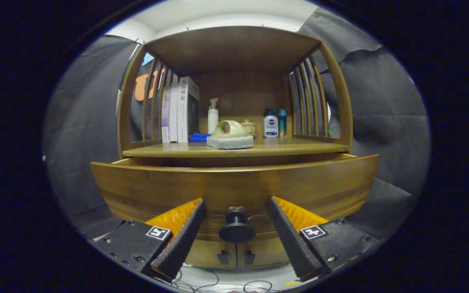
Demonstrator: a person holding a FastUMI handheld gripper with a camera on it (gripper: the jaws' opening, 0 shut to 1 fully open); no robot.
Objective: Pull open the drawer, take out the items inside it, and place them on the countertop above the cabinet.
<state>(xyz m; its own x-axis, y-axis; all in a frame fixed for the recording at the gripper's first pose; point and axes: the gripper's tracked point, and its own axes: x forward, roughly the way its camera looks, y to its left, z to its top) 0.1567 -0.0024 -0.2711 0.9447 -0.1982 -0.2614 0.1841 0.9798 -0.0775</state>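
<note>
A wooden cabinet stands ahead with its drawer (234, 185) pulled partly out toward me; the drawer front fills the space just beyond my fingers and hides what lies inside. Its dark round knob (236, 228) sits between my fingers, with a gap on each side. My gripper (236, 203) is open, touching nothing. Above the drawer runs the countertop (299, 145), a wooden shelf under a curved roof with slatted sides.
On the countertop stand several upright books (179, 110), a white pump bottle (213, 116), a blue object (198, 137), a green ceramic piece on a grey stone base (229, 136), a small lidded jar (248, 127), a lotion bottle (270, 124) and a teal bottle (282, 120). Cables (218, 283) lie on the floor below.
</note>
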